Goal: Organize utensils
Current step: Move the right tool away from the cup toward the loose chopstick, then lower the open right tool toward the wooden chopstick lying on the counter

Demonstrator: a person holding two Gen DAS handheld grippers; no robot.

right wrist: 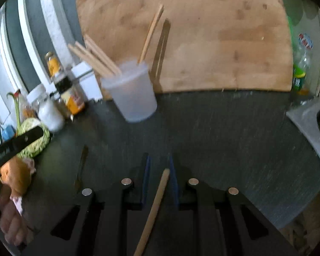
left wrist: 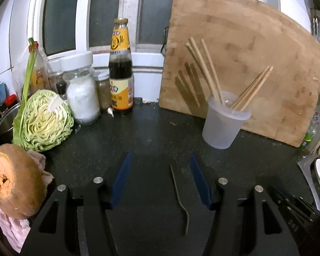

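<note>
A: How is the left hand-held gripper posed?

B: It tilts down toward the dark counter, its blue-padded jaws spread and gripping nothing. A thin dark stick lies flat on the counter between them, nearer the right-hand pad and touching neither.

A: And the right hand-held gripper?

B: It also slants down at the counter. Its jaws stand narrow, and a wooden chopstick runs up between the pads with its tip just past them. The picture is blurred, so I cannot tell whether the pads actually press on it.

A: Where are the other chopsticks?

B: They stand in a translucent plastic cup on the counter, fanned into two bunches, one leaning left and one leaning right. The cup sits just in front of a large wooden cutting board propped upright behind it.

A: Anything on the left side?

B: A halved cabbage, a jar with a white lid and a dark sauce bottle line the back edge. In the right wrist view, the left gripper's black body and the hand holding it show at the left edge.
</note>
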